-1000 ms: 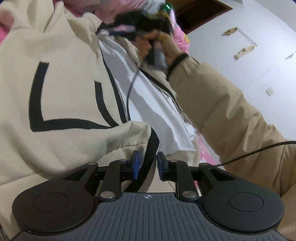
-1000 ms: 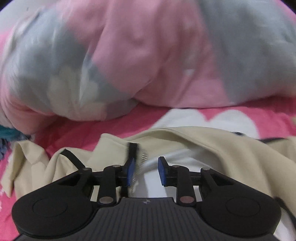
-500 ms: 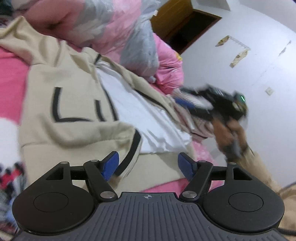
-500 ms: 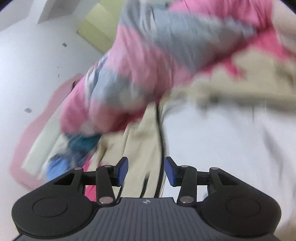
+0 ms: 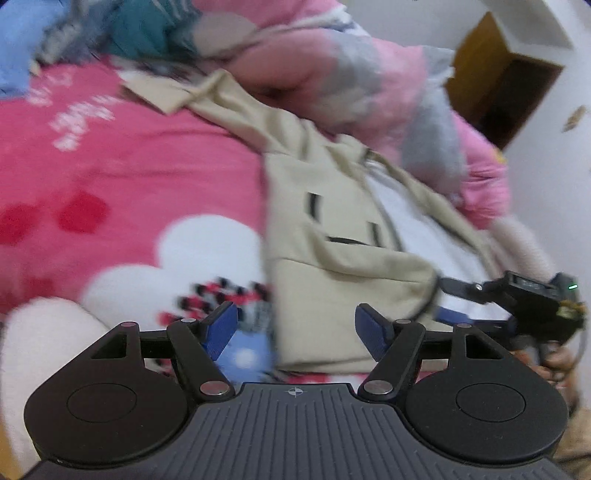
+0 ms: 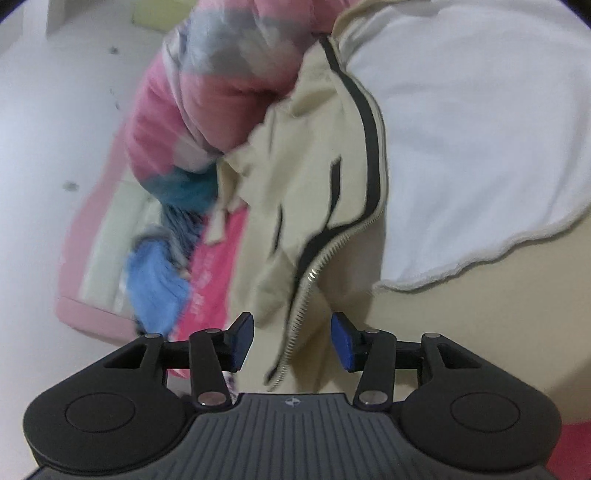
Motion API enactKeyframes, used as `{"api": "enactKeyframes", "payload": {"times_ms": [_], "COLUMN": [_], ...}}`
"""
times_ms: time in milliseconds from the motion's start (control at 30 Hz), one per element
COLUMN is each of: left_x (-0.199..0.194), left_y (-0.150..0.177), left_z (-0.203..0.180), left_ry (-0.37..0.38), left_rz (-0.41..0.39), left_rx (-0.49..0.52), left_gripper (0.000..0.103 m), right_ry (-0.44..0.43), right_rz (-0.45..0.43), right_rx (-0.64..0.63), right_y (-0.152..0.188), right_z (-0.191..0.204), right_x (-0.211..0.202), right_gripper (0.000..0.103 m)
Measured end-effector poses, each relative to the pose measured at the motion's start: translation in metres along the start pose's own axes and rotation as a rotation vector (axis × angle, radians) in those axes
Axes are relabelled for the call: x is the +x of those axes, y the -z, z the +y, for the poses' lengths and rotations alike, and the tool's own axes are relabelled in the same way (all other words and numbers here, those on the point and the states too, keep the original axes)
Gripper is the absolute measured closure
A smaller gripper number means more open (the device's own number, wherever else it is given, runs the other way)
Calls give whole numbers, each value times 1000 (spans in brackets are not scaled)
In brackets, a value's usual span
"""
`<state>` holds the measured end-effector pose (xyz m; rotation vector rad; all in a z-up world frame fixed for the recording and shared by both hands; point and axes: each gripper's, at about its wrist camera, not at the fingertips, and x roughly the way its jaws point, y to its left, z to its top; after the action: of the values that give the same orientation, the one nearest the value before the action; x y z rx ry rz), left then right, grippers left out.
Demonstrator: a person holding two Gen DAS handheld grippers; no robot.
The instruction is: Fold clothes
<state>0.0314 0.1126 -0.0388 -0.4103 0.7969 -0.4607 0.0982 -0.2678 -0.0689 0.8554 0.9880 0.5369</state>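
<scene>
At the left of the left-wrist view the pink bedspread (image 5: 122,166) lies bare, its white cartoon print toward the near edge. A heap of blue and teal clothes (image 5: 92,33) sits at the far left corner, beside a bunched pink and grey quilt (image 5: 351,74) along the far edge.

The left gripper (image 5: 295,330) hovers with its jaws spread wide, gripping nothing, just short of the near hem of the beige zip jacket (image 5: 332,258). The jacket lies across the middle of the bed, unzipped, one sleeve trailing toward the far left corner, its white lining (image 6: 461,129) exposed.

To the right, the right gripper (image 6: 291,341) is also spread, straddling the zipper edge (image 6: 306,295) of the front panel without pinching it.

Judged from this, the step in hand is a re-grip between folds or smoothing passes. The next move likely calls for closing on the zipper edge and hem together so the cloth travels evenly.

No container is in view.
</scene>
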Motion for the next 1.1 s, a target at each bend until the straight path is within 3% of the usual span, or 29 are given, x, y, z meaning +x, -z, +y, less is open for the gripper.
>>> {"api": "enactKeyframes", "payload": {"times_ms": [33, 100, 133, 267, 467, 700, 967, 1100], "left_x": [1, 2, 2, 6, 2, -48, 14, 35], "left_y": [1, 2, 2, 4, -3, -36, -21, -16], "left_z": [0, 1, 1, 1, 7, 18, 18, 19], "left_ry": [-17, -52, -70, -126, -88, -107, -25, -9], "left_rz": [-2, -7, -9, -12, 21, -79, 107, 138], "left_rx": [10, 29, 39, 73, 41, -3, -33, -32], "left_gripper": [33, 33, 33, 33, 33, 33, 33, 33], "right_ry": [4, -7, -13, -14, 20, 57, 84, 98], "right_rz": [-1, -10, -16, -78, -105, -132, -143, -148], "right_rx": [-9, -11, 0, -38, -73, -113, -161, -186], "right_y": [3, 8, 10, 17, 19, 21, 18, 17], "right_z": [0, -5, -7, -12, -25, -40, -45, -48], "right_x": [4, 10, 8, -15, -26, -38, -41, -42], "right_gripper": [59, 96, 98, 98, 98, 98, 98, 98]}}
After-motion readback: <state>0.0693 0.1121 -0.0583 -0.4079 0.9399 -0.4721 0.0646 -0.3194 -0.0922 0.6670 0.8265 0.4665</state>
